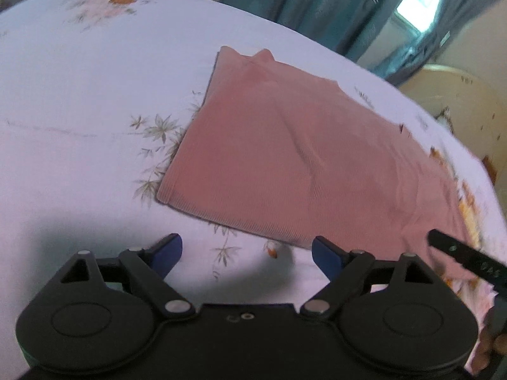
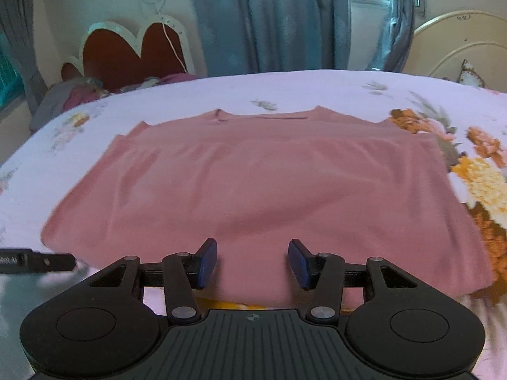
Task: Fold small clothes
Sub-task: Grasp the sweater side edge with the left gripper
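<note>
A pink garment [image 2: 253, 183] is laid flat on the floral bedsheet [image 2: 364, 88], mid-frame in both views.
Its top layer seems folded over, though blur hinders certainty. The left gripper [image 1: 247, 253] is held wide apart over bare sheet; the right gripper [image 2: 253, 261], parted, is seen above the garment's near edge, nothing grasped.

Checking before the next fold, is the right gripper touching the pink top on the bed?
Apart. In the right wrist view the right gripper has its jaws open above the pink top, with nothing pinched between them.
</note>
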Available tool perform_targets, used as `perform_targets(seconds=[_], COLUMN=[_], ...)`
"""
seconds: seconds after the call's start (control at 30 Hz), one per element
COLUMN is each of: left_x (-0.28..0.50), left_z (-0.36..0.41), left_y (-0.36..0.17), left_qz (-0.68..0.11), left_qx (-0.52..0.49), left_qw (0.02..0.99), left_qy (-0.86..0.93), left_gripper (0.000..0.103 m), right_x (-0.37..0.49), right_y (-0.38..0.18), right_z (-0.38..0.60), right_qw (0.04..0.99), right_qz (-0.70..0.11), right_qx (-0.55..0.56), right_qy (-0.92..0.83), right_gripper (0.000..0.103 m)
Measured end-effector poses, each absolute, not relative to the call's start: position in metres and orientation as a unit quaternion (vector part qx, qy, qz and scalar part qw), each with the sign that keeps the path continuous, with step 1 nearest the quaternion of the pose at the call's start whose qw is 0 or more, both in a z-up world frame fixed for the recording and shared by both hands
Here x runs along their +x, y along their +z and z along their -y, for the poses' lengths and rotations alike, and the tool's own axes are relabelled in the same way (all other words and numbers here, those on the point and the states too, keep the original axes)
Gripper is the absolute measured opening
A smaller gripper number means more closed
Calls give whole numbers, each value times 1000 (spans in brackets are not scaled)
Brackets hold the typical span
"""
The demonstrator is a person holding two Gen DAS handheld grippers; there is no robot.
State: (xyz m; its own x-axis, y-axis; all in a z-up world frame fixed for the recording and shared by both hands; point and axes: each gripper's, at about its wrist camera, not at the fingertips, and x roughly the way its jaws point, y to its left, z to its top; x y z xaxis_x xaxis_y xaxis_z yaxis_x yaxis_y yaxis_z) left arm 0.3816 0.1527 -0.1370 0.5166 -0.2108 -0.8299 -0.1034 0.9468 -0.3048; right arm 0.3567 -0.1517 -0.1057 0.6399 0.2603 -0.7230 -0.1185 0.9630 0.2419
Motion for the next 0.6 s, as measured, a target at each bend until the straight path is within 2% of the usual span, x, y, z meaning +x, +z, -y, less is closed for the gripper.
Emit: perform_targets(seconds=[0.17, 0.4, 0.43, 0.5, 0.53, 0.57, 0.6], left_x=[394, 421, 426, 434, 439, 443, 445], left_z=[-165, -182, -182, -183, -184, -186, -189], left_y=[-144, -157, -158, -160, -164, -168, -171], left_qz=[-464, -401, -395, -387, -391, -392, -387], left_qx=[-244, -379, -385, -390, -396, -406, -412], left_qw=[851, 834, 834, 835, 831, 826, 825], left_qy=[-31, -10, -12, -17, -22, -19, -14], left_gripper=[98, 98, 93, 78, 59, 49, 44], right_x=[380, 425, 432, 441, 445, 447, 450], right_y=[-105, -105, -107, -115, -119, -126, -133], right_z=[132, 125, 125, 125, 123, 122, 121], right_qw=[906, 919, 919, 917, 917, 914, 909], right_qz=[-400, -380, -382, -388, -392, -399, -411], right_qx=[86, 72, 71, 63, 55, 52, 50], right_qy=[108, 77, 69, 59, 54, 52, 54], right_gripper=[50, 50, 50, 50, 50, 50, 50])
